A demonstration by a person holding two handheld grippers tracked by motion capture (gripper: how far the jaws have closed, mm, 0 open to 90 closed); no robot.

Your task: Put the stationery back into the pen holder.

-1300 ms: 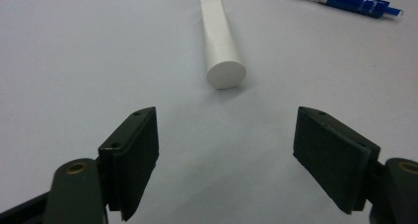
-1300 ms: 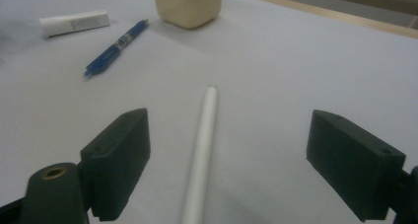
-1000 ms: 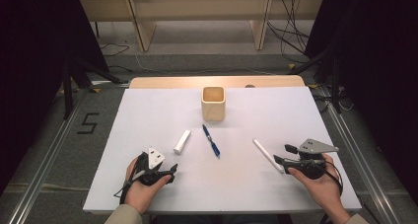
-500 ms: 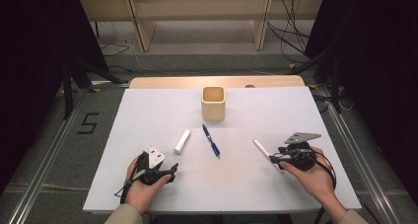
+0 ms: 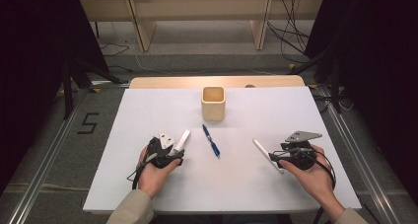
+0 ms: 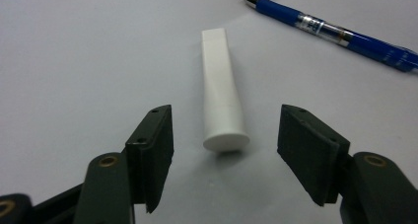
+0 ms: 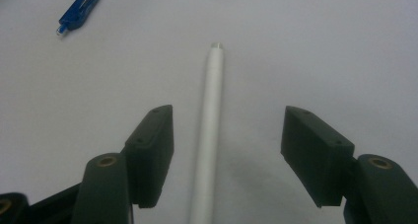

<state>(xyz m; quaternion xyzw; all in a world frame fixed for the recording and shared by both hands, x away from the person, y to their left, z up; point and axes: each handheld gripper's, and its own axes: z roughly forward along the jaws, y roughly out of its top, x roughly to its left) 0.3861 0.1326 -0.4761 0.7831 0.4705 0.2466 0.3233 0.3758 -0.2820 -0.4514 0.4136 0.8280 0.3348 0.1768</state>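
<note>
My left tool [image 5: 173, 154] sits low over the white bench [image 5: 148, 110], its jaws apart on either side of the near end of a short white tube [image 6: 222, 91]. They have just been closing in, yet in the left gripper view I see clear gaps between both pads and the tube, so nothing is gripped. The tube lies flat, pointing away from me, with a blue pen [image 5: 211, 141] just beside it toward the middle of the bench.

My right tool [image 5: 276, 157] has its jaws spread around the near part of a thin white stick [image 7: 209, 130], which lies flat between them, touching neither pad; these jaws have just been opening. A tan square cup [image 5: 213, 103] stands upright farther back, well apart from both tools.
</note>
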